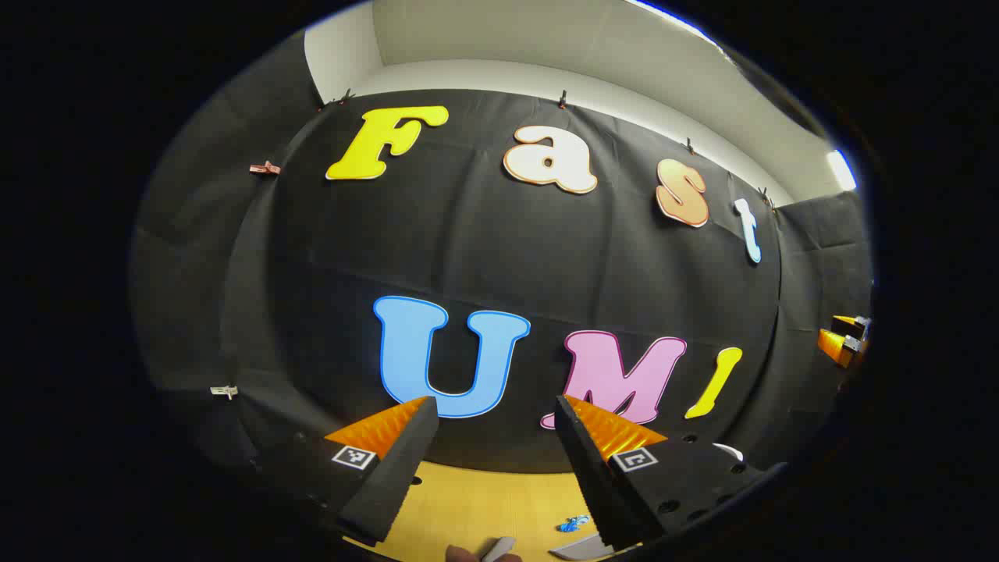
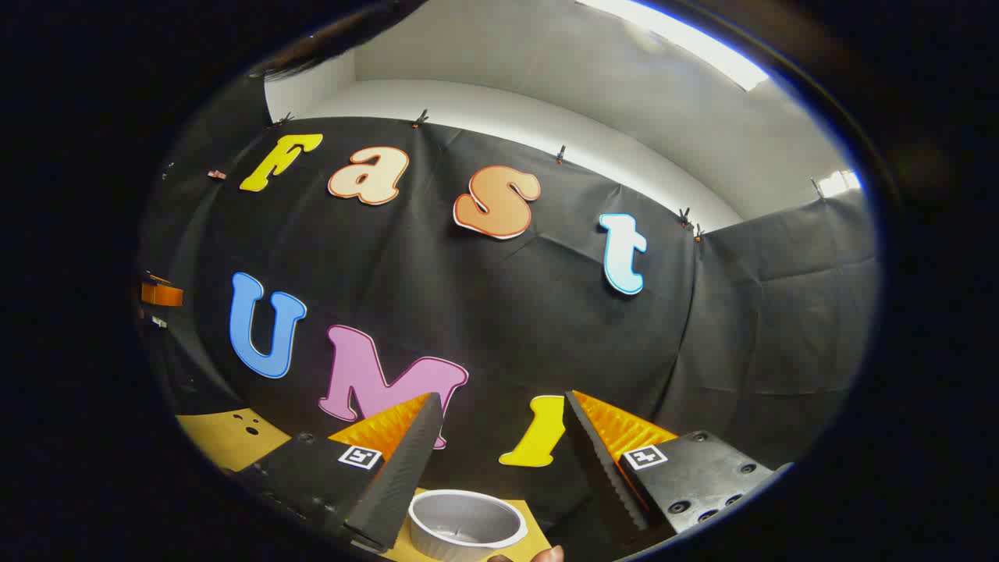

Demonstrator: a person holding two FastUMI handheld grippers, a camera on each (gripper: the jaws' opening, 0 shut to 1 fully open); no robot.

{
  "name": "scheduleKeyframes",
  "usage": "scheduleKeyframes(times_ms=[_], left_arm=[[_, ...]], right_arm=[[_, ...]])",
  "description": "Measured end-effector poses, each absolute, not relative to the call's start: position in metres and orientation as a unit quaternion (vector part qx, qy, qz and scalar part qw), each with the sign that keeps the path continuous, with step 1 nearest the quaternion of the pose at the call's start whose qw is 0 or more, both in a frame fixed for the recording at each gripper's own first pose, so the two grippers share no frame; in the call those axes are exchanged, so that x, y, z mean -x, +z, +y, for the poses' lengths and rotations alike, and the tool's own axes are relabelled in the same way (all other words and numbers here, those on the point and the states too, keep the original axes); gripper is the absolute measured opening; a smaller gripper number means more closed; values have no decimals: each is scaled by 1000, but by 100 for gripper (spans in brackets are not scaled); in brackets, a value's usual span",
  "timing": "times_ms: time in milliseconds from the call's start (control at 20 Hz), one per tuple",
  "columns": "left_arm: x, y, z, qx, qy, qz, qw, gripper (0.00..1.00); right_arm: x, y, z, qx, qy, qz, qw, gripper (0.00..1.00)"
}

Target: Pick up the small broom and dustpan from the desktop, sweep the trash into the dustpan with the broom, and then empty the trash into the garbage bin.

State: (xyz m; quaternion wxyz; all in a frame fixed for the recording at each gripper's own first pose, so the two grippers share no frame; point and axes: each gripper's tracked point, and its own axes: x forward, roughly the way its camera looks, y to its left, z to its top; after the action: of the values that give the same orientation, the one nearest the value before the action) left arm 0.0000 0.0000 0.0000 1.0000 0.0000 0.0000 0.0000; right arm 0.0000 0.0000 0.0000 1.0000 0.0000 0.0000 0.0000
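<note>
My left gripper (image 1: 493, 402) is held up facing the booth wall, open, with nothing between its fingers. Below it lies the wooden desktop (image 1: 476, 499) with a small blue scrap of trash (image 1: 574, 523). Two grey pieces, a rounded end (image 1: 499, 549) and a flat edge (image 1: 581, 549), peek in at the bottom rim; I cannot tell which tool each belongs to. My right gripper (image 2: 501, 396) is also open and empty, raised above a small grey round bin (image 2: 467, 524) with a white rim that stands on the desktop (image 2: 535, 542).
The black cloth wall stands close behind the desk in both views. In the left gripper view the other gripper (image 1: 843, 339) shows at the far right; in the right gripper view its counterpart (image 2: 160, 294) shows at the far left. A fingertip (image 2: 546, 556) shows at the bottom edge.
</note>
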Motion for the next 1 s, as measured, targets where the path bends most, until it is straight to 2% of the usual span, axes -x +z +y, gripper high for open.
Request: scheduleKeyframes(times_ms=[750, 1000], left_arm=[[-7, -11, -5, -17, -24, 2, 1000, 94], [-4, -36, -8, -28, -36, 23, 999, 94]], right_arm=[[-5, -14, 42, 8, 37, 12, 999, 96], [7, -44, 71, 4, 71, 55, 996, 96]])
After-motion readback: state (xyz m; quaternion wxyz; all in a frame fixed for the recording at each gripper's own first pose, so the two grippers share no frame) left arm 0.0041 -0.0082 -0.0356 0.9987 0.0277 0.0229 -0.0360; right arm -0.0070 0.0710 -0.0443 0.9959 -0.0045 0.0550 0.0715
